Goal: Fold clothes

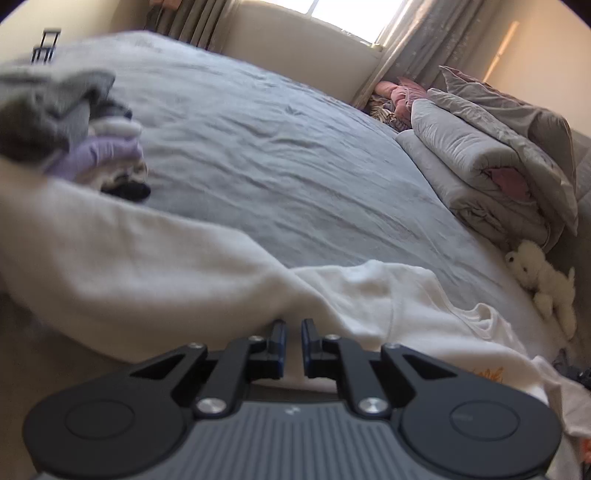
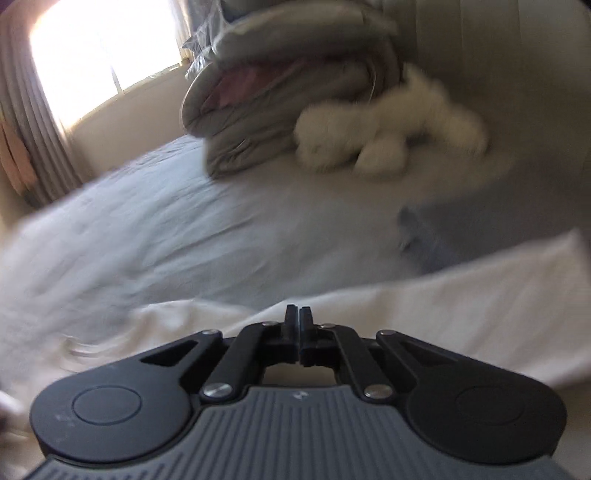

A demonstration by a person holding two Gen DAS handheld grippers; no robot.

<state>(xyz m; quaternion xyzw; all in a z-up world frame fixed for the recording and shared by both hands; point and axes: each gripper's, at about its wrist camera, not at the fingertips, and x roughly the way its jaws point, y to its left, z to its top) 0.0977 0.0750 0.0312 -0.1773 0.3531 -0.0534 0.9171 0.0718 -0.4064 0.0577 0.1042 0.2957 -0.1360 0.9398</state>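
- In the left wrist view, our left gripper sits low over a white sweatshirt, its jaws drawn nearly together with only a narrow slit left, and white cloth fills that slit, so we read it as pinching the sweatshirt's near edge.
- In the right wrist view, our right gripper has its jaws pressed fully together at the edge of the same white sweatshirt; we cannot tell whether any cloth is caught between them.
- The sweatshirt lies spread across the near edge of the bed, one sleeve running up toward the left, and a small orange print shows near its right side.
- Past the sleeve, at the left, a pile of clothes rests on the grey sheet, with grey, lilac, white and dark pieces; it is blurred.
- At the right, a white plush toy lies just beside a folded grey duvet.
- Behind the duvet some pink cloth is bunched in the corner.
- Farthest off, grey curtains hang beside a bright window.
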